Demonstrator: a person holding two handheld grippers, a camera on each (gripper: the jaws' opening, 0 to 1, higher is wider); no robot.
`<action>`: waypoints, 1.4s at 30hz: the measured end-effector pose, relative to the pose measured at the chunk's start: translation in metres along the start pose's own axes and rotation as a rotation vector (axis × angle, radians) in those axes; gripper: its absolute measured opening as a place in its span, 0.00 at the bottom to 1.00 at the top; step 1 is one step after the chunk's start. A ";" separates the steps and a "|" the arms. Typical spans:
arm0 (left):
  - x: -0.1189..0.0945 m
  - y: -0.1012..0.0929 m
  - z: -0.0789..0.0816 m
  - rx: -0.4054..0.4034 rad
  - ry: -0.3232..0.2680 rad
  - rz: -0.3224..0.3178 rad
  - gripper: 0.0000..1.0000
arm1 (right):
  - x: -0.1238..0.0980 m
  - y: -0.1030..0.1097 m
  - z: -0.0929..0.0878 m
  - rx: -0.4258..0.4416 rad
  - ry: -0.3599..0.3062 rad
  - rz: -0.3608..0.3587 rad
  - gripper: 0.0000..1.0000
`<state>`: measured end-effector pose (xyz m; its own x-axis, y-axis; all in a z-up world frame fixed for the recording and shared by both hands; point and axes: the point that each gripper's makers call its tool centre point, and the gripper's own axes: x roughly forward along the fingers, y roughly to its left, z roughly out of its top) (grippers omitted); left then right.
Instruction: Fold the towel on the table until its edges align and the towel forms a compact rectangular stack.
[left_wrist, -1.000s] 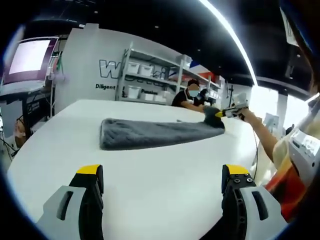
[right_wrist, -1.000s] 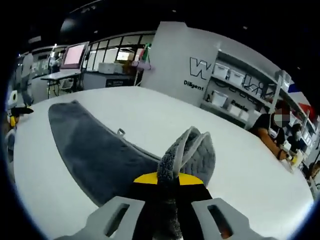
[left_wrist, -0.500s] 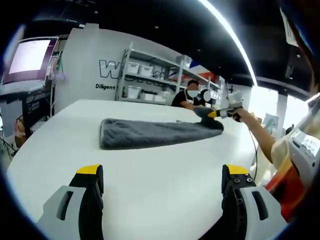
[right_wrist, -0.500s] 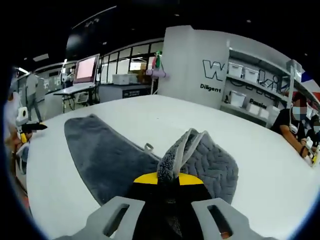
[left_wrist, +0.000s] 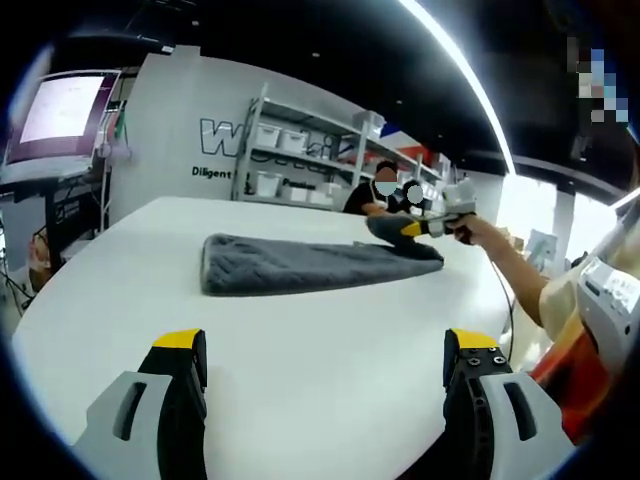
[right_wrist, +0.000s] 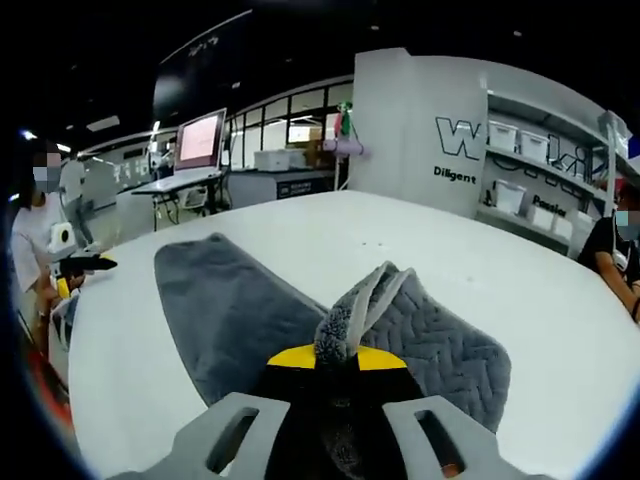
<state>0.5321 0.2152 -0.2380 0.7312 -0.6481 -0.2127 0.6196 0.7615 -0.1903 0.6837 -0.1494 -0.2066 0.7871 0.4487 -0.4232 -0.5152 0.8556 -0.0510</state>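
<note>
Towel (right_wrist: 250, 320) corner higher in right tongs (right_wrist: 335, 352)

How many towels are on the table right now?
1: a grey quilted towel lies across the white round table, its near corner pinched and lifted by the right gripper. Nothing suggests a second one hidden.
</note>
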 end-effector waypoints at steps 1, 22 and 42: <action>0.000 0.000 0.000 0.000 0.000 0.000 0.97 | 0.003 0.003 0.001 -0.005 0.003 0.007 0.07; 0.001 -0.002 -0.003 0.024 0.017 -0.010 0.97 | 0.011 0.078 0.041 -0.041 -0.063 0.178 0.07; -0.017 0.007 0.001 0.003 -0.029 0.008 0.97 | 0.067 0.145 0.075 -0.093 -0.039 0.302 0.07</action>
<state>0.5244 0.2318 -0.2347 0.7444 -0.6412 -0.1863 0.6143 0.7670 -0.1855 0.6866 0.0242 -0.1747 0.6051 0.6903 -0.3967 -0.7552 0.6554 -0.0115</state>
